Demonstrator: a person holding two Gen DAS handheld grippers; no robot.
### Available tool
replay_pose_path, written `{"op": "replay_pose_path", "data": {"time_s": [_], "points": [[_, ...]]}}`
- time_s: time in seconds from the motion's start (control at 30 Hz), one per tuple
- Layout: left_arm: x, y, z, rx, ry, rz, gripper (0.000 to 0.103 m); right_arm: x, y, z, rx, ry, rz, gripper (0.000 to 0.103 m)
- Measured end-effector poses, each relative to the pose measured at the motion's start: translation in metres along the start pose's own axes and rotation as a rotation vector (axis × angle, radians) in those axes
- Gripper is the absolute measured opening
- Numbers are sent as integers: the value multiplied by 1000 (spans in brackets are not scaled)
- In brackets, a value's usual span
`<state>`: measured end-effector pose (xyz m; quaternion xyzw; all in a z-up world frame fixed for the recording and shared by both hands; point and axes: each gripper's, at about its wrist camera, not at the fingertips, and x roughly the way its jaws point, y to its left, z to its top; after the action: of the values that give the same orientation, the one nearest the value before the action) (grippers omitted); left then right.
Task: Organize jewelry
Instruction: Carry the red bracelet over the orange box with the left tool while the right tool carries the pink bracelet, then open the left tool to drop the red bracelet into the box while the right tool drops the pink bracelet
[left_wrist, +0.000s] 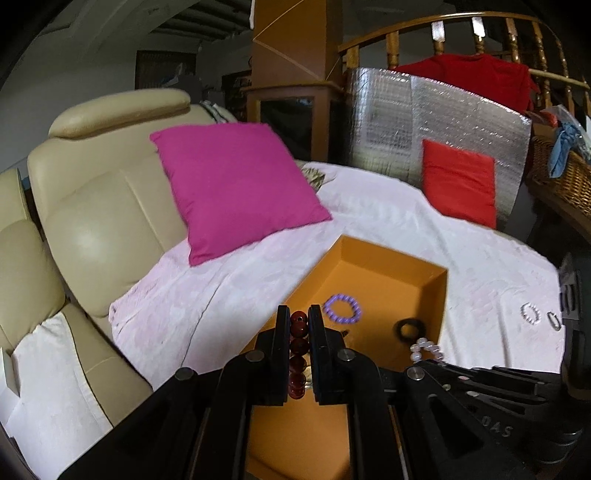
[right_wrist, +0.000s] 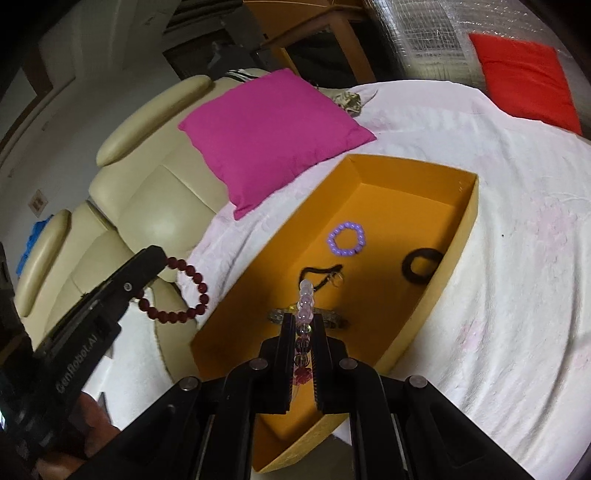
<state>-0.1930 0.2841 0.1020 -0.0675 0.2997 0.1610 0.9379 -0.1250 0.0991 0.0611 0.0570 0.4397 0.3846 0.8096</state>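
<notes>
An open orange box (left_wrist: 436, 295) (right_wrist: 461, 236) lies on a white sheet. Inside it are a purple bead bracelet (left_wrist: 342, 308) (right_wrist: 347, 238), a black ring-shaped band (left_wrist: 410, 328) (right_wrist: 421, 265), a dark cord necklace (right_wrist: 320, 274) and a metal bracelet (right_wrist: 332, 320). My left gripper (left_wrist: 299, 317) (right_wrist: 159, 257) is shut on a dark red bead bracelet (left_wrist: 298, 350) (right_wrist: 184, 291), held left of the box's near corner. My right gripper (right_wrist: 304, 323) is shut on a pale pink bead bracelet (right_wrist: 305, 306) (left_wrist: 426, 350) above the box's near end.
A magenta cushion (left_wrist: 236, 188) (right_wrist: 273, 133) leans on the cream leather sofa (left_wrist: 99, 206) behind the box. A red cushion (left_wrist: 460, 182) stands against a silver foil panel (left_wrist: 391, 122). Two small silvery jewelry pieces (left_wrist: 530, 313) lie on the sheet at the right. A wicker basket (left_wrist: 565, 177) stands far right.
</notes>
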Motion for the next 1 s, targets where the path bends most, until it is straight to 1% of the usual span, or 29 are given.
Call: {"op": "replay_pose_path", "data": {"time_s": [0.17, 0.27, 0.5, 0.63, 1.0], "points": [[18, 9, -10, -12, 42, 21, 10, 6, -3, 1, -20, -5, -3, 9], [27, 9, -14, -10, 58, 28, 10, 12, -4, 0, -26, 7, 2, 9], [41, 11, -21, -10, 86, 41, 10, 22, -1, -6, -46, 10, 13, 9], [48, 14, -24, -12, 103, 56, 10, 26, -4, -8, -30, 8, 18, 9], [64, 16, -32, -7, 139, 74, 10, 40, -7, -16, -31, 6, 3, 9]]}}
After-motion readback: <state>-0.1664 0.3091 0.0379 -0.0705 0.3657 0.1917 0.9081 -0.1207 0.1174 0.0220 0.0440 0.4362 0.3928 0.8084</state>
